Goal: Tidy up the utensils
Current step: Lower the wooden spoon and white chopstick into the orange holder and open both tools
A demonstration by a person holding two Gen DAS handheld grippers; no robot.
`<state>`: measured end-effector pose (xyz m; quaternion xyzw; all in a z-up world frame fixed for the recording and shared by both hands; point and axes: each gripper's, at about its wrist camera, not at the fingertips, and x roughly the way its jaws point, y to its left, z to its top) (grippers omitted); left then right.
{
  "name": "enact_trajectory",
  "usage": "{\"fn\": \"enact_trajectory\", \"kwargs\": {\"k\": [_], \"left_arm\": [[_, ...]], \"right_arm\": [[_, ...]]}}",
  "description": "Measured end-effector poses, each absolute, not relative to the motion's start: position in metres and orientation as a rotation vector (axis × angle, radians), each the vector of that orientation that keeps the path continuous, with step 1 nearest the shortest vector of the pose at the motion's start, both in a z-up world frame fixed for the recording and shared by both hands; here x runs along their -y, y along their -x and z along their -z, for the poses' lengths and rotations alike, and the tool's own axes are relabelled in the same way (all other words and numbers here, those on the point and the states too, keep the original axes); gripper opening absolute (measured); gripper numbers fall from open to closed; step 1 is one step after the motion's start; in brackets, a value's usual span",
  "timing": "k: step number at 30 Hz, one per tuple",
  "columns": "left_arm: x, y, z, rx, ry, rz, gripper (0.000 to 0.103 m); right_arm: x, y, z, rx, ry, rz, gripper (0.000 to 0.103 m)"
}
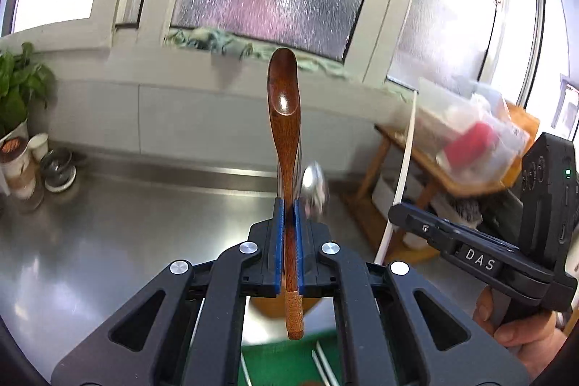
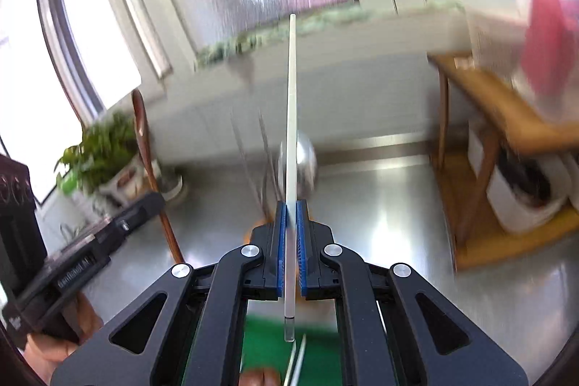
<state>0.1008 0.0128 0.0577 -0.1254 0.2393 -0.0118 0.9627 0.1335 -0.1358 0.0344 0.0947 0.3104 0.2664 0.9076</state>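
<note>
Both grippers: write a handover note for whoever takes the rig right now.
Left gripper: shut on the wooden spoon, bowl end forward, held above the steel counter.
Right gripper: shut on a white chopstick, also in the air.
More white sticks lie on the green mat below.
Done: both picked up.
Left: place each; where cannot be seen.

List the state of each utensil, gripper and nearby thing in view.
Wooden spoon: clamped by its handle in the left tongs, bowl end up.
White chopstick: clamped in the right tongs, upright.
Metal spoon: standing behind the tongs, blurred.
Plant: upright in its pot.
</note>
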Motion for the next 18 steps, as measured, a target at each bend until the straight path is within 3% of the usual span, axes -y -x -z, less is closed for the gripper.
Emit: {"fn": "enact_trajectory", "kwargs": {"k": [8, 18], "left_arm": [[-0.016, -0.148, -0.048, -0.437, 0.277, 0.010, 0.004], [-0.010, -0.159, -0.003, -0.464, 0.265, 0.043, 0.004]], "right_arm": [[0.119, -0.176, -0.040, -0.574, -0.181, -0.535, 0.006], [0.106, -0.181, 0.002, -0.618, -0.138, -0.565, 0.006]]}}
